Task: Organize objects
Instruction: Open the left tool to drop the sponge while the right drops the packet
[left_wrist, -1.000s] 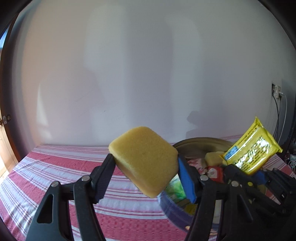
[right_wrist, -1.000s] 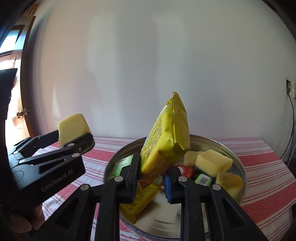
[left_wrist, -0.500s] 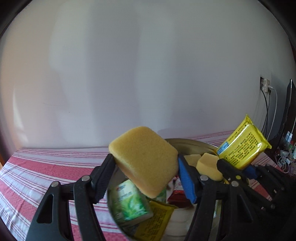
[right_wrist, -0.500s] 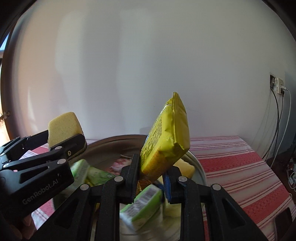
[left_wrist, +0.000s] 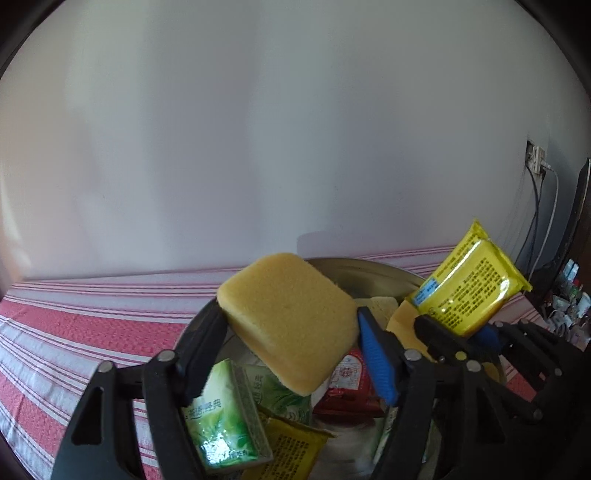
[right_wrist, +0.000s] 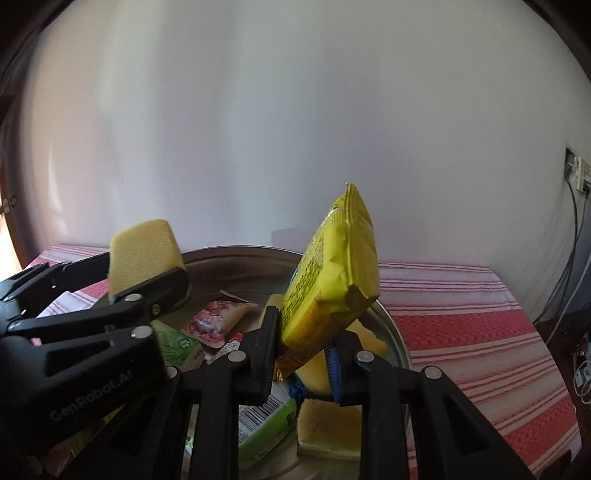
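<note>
Left wrist view: the left gripper (left_wrist: 291, 343) has just been spreading its jaws, the yellow rectangular sponge (left_wrist: 288, 323) still between them, over the round metal bowl (left_wrist: 373, 267) of packets. Right wrist view: the right gripper (right_wrist: 301, 349) pinches the yellow plastic snack packet (right_wrist: 332, 273) upright; the sponge sits at nine o'clock.

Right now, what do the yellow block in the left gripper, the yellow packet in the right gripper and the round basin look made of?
Yellow block: apparently foam sponge, matte, finely pitted surface.
Yellow packet: probably plastic film, glossy, creased, crimped end seam.
Round basin: likely metal, dull silver sheen along its wall.
</note>
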